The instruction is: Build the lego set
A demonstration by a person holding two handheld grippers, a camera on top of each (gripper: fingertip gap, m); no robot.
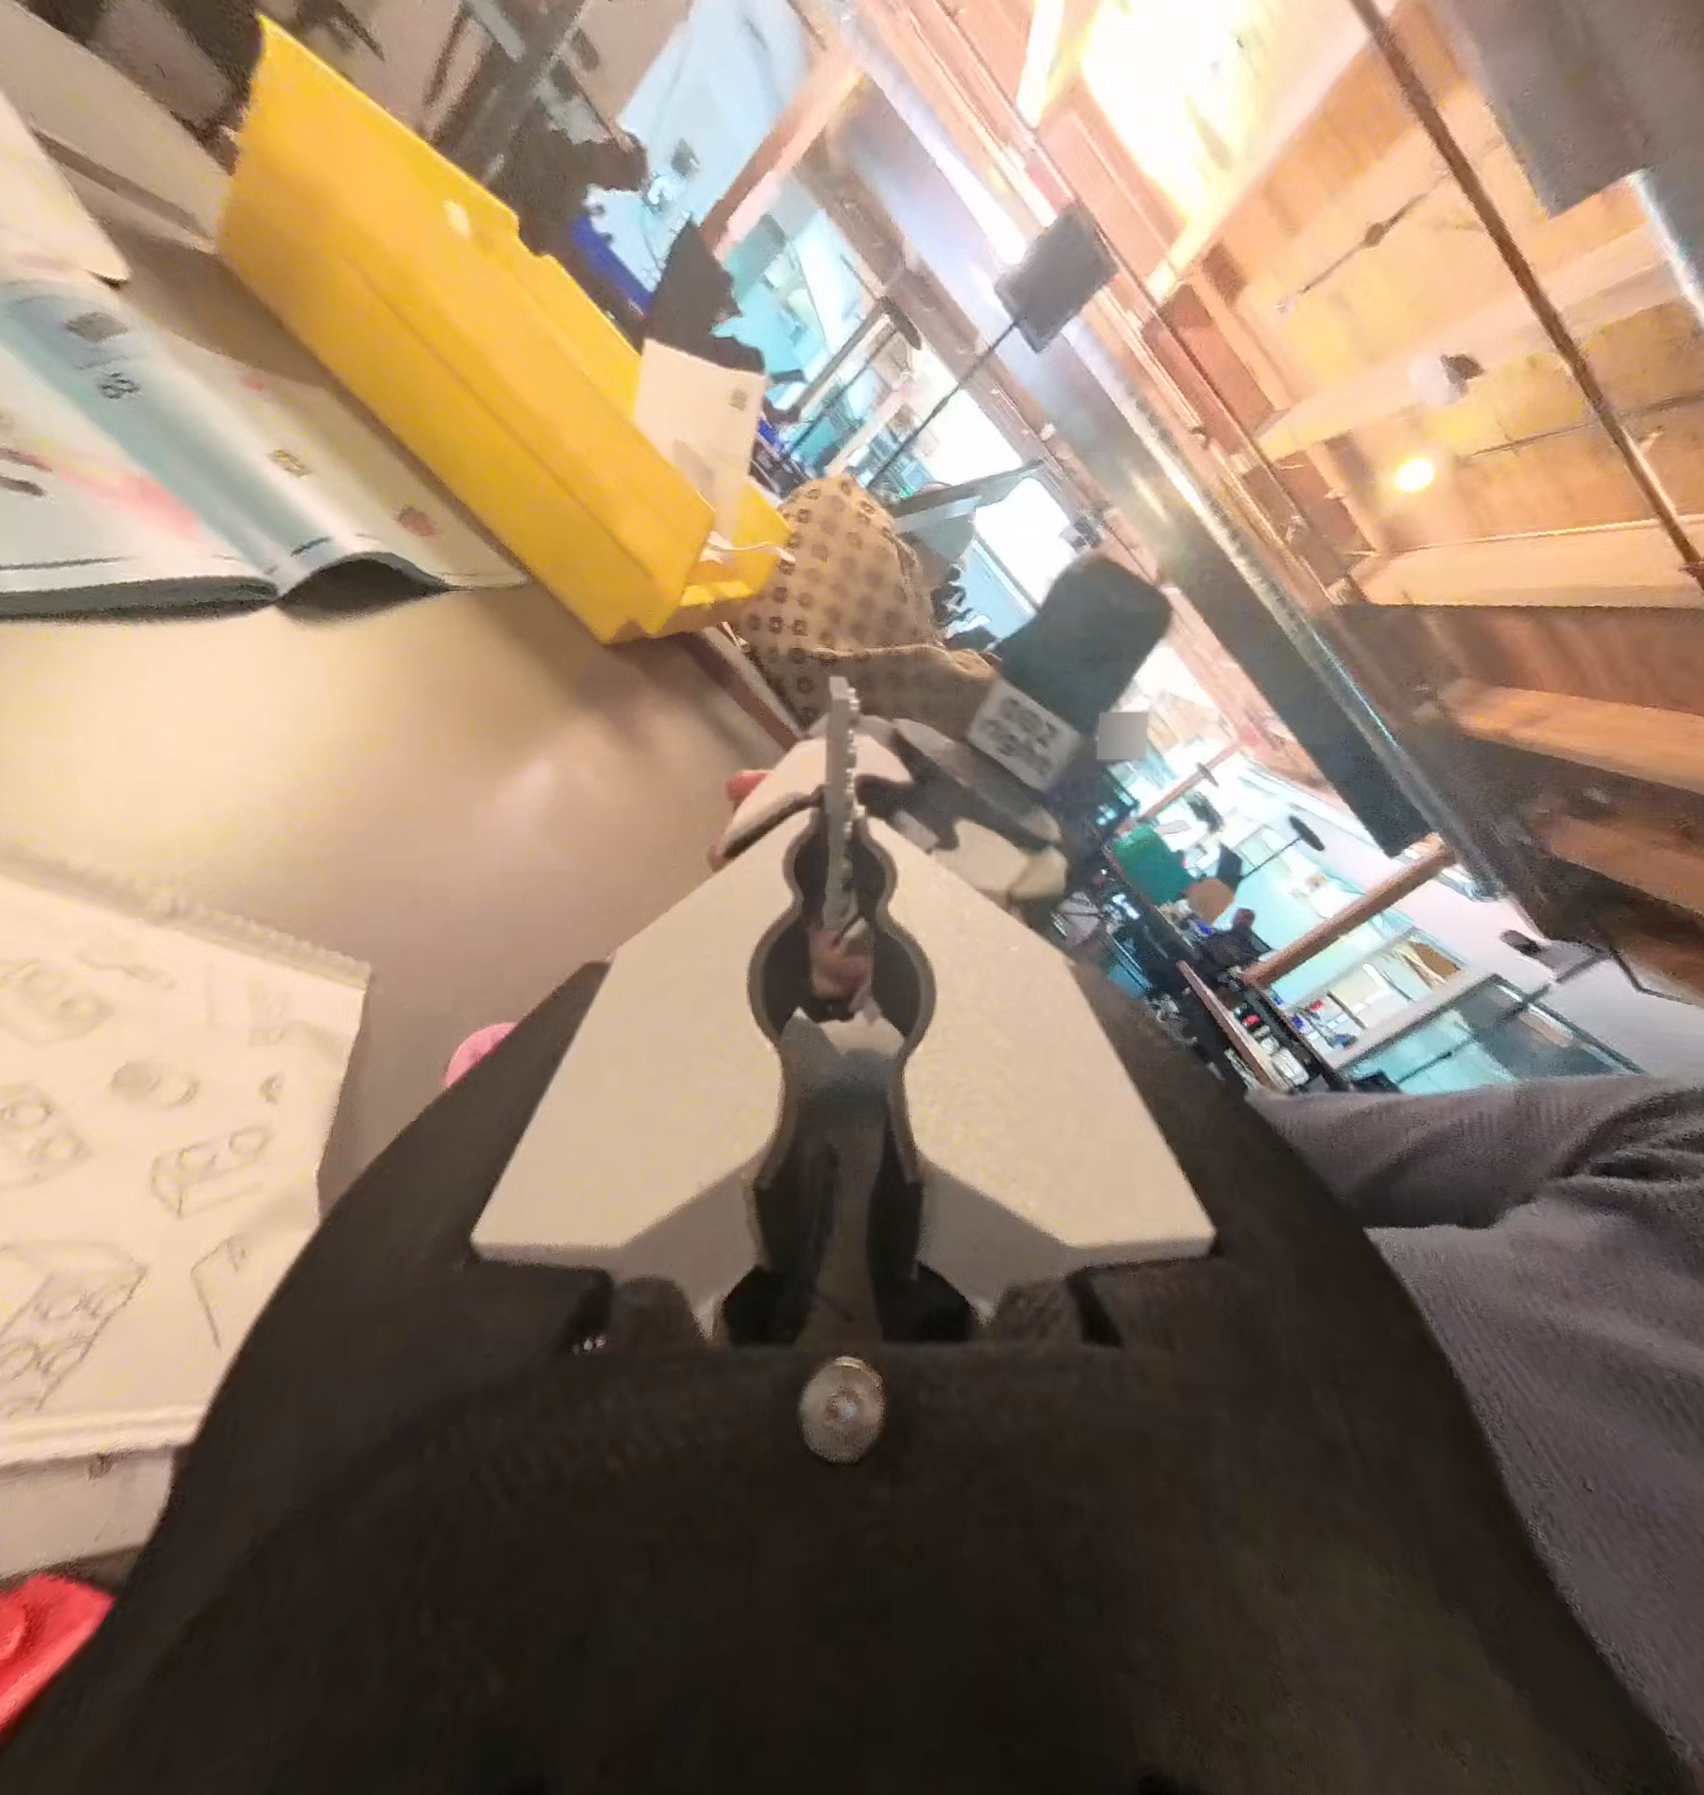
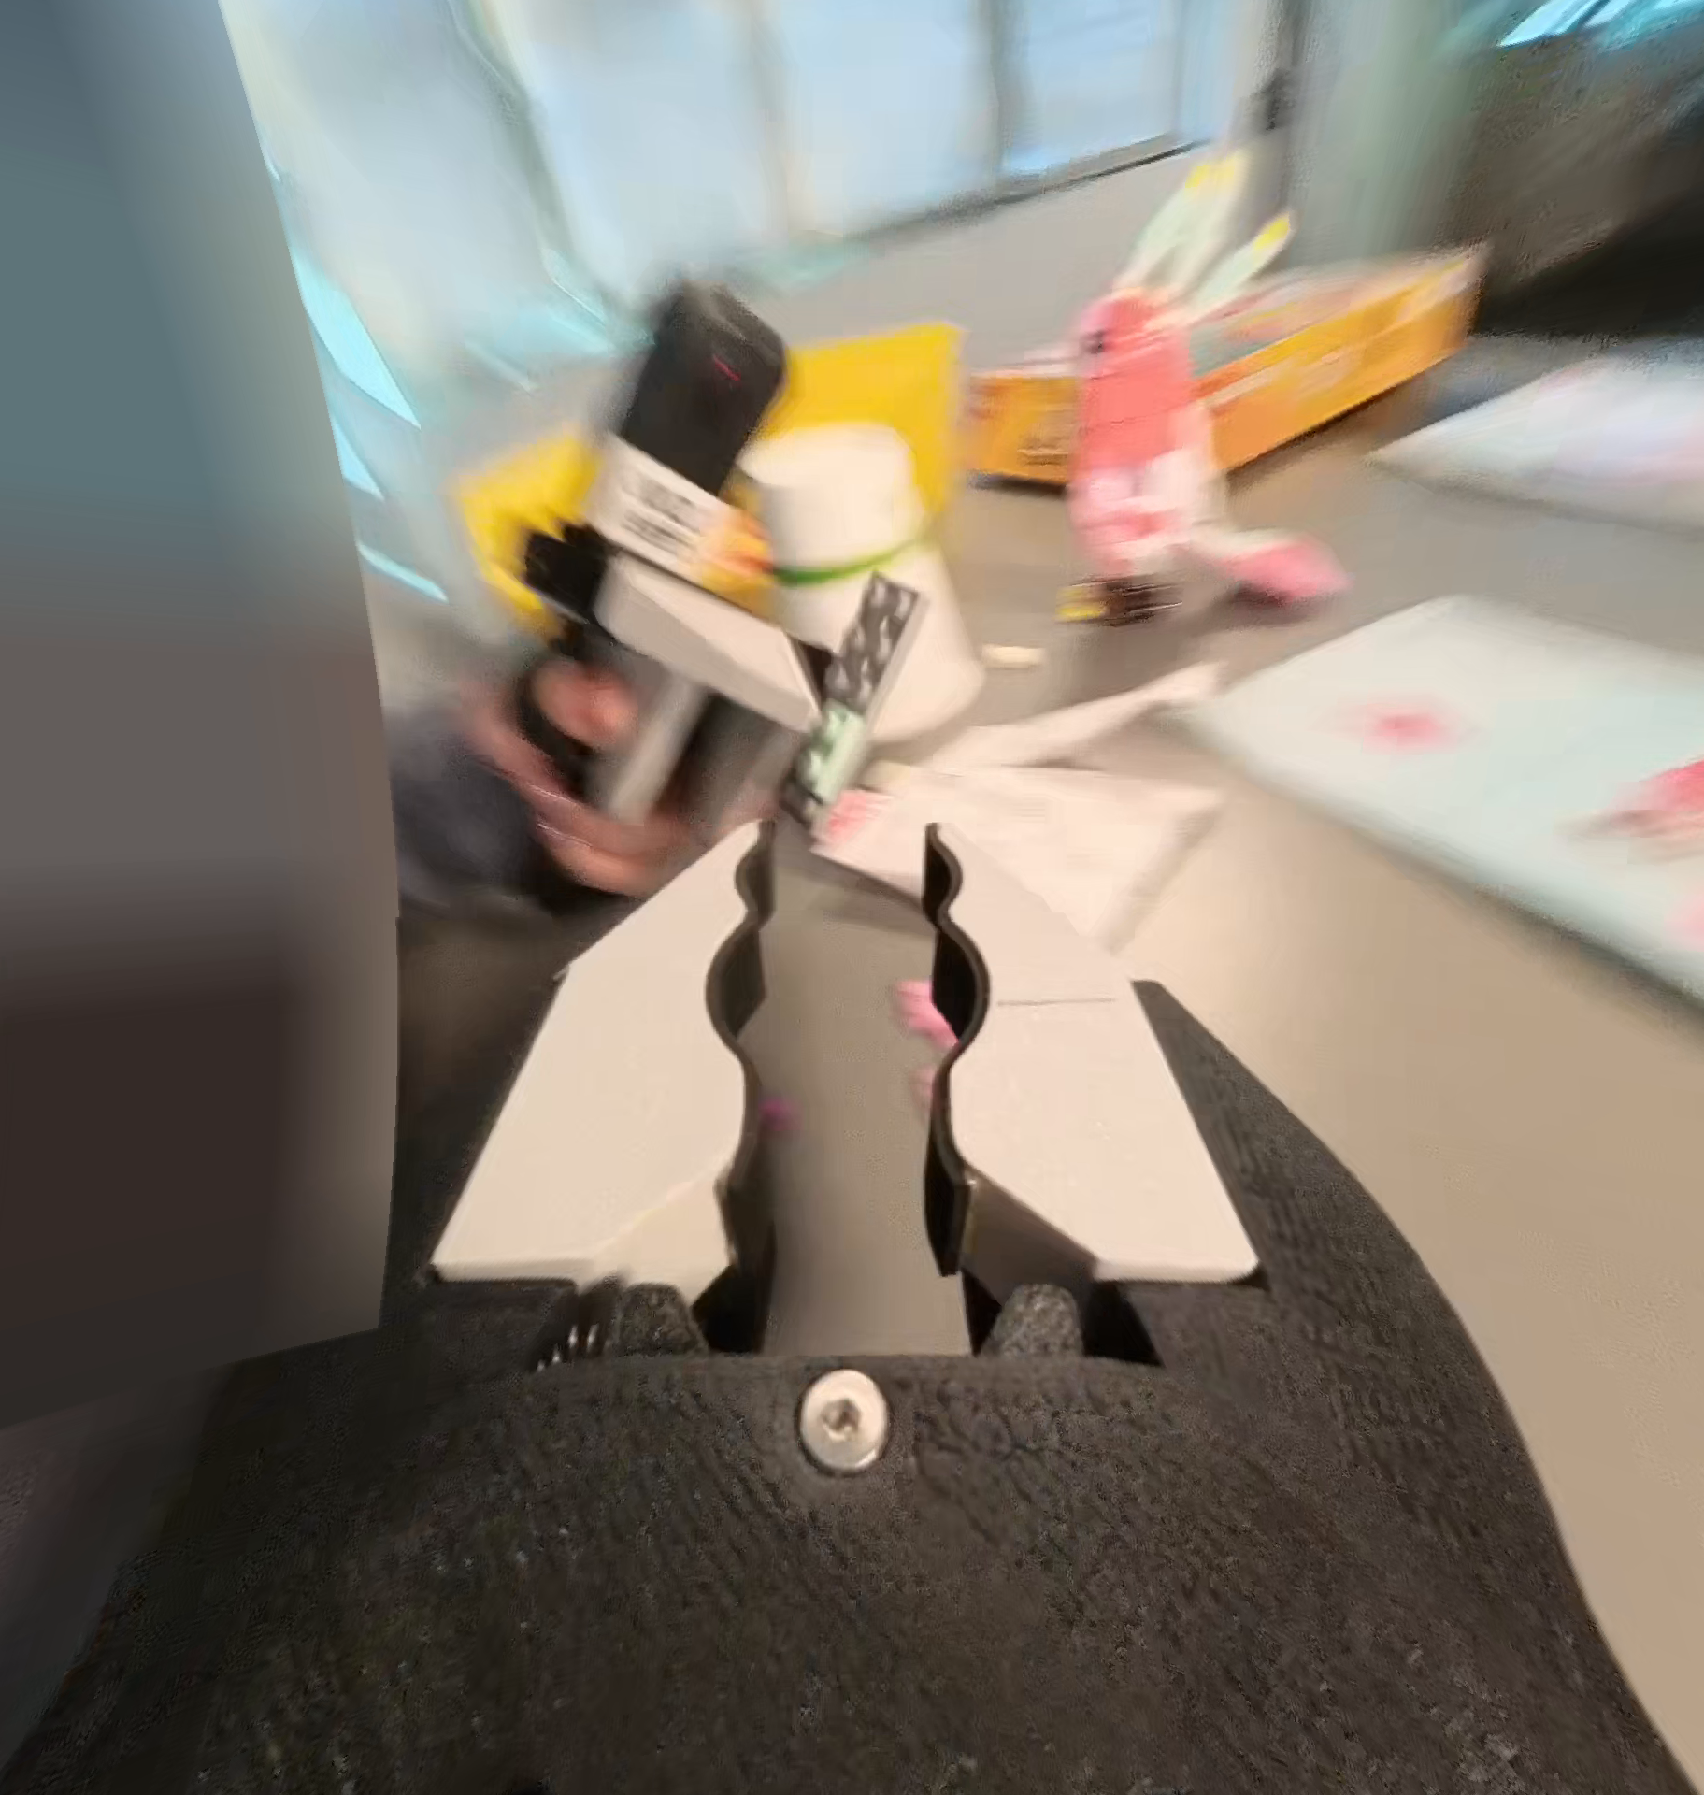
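The tan table [image 1: 362,777] carries the bulkiest clutter: a yellow bin [image 1: 459,408], an open printed booklet [image 1: 148,466] and a sheet of line-drawn brick diagrams [image 1: 100,1146]. A gripper swung low over these could snag a page and drag loose pieces with it.

The left gripper [image 1: 840,826] has its pale fingers pressed together on a thin grey studded plate [image 1: 840,748], held edge-on and standing up past the fingertips. So narrow a bite on a flat piece looks precarious; any sideways knock could pivot or flick it out.

The right gripper [image 2: 848,845] has its jaws spread with nothing between them, and sits close to the plate's lower end, where a pale green piece [image 2: 833,748] appears attached. The view is heavily blurred, so a hasty closing here might miss or shove the plate.

Small pink pieces [image 2: 925,1010] lie on the table beneath and could be scattered.
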